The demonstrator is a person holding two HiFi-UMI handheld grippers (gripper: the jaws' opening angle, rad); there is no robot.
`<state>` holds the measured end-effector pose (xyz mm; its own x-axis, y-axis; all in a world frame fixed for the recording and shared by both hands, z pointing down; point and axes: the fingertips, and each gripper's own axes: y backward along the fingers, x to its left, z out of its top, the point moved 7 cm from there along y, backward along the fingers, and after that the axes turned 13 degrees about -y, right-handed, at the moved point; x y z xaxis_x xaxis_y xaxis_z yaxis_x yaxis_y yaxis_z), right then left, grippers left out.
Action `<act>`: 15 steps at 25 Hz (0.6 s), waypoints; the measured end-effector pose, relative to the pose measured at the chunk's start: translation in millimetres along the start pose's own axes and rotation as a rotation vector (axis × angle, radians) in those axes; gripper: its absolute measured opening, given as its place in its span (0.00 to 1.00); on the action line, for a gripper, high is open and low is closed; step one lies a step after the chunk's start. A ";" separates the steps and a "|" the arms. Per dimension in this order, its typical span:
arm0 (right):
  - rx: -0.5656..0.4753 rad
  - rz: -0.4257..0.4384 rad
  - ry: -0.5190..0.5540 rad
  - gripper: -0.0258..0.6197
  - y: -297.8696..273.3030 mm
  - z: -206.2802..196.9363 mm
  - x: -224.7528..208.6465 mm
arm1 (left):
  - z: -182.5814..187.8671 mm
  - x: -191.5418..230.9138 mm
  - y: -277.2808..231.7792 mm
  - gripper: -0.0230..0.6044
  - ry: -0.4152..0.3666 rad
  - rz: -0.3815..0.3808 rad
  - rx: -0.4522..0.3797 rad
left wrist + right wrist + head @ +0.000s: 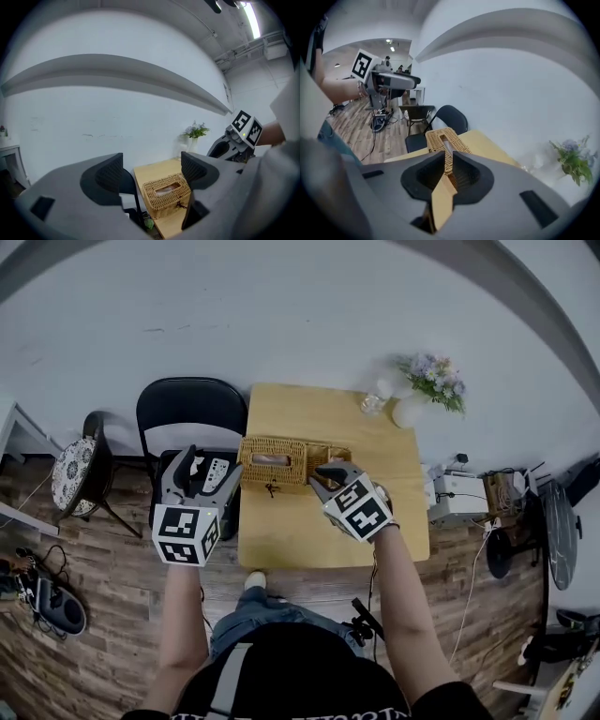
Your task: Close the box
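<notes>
The wicker box (274, 463) lies on the wooden table (300, 526), at the table's left edge, about midway along it, with its long side running across the tabletop. The oblong slot in its top faces up. In the left gripper view the box (166, 194) sits at the table's near corner and a small dark clasp hangs on its front wall.

The right gripper (323, 474) reaches over the middle of the table to the box's right end. In the right gripper view its jaws (448, 168) stand nearly together and pinch a thin woven edge of the box (443, 138). A pale wooden panel (440, 201) runs out from between the pads toward the camera. I cannot tell whether this panel is the lid.

The left gripper (199, 470) hangs off the table's left side, above a black chair (187, 413) pushed up to that edge. Its jaws (152, 173) stand wide apart with nothing between them, and the box shows far beyond the gap.

At the table's far right corner stand a white vase (410, 411) of pale flowers (433, 371) and a small clear glass (374, 401) just beside it. Further left of the table, past the black chair, a second chair with a patterned cushion (73, 470) stands on the plank floor (103, 596).
</notes>
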<state>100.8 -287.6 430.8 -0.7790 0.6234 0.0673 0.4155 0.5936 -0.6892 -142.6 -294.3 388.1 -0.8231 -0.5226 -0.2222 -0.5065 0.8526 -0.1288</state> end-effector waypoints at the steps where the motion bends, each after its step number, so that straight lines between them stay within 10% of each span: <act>1: -0.040 -0.014 -0.027 0.13 12.0 2.2 -0.7 | 4.7 -4.6 2.0 0.66 -0.006 0.004 -0.005; 15: -0.420 -0.152 -0.171 0.16 138.8 -4.1 15.4 | 57.8 -63.0 33.7 0.66 -0.074 0.037 -0.075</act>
<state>148.5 -193.5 339.1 -0.8970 0.4420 0.0007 0.4174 0.8477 -0.3273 -93.0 -232.3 341.9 -0.8217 -0.4864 -0.2969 -0.4962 0.8670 -0.0470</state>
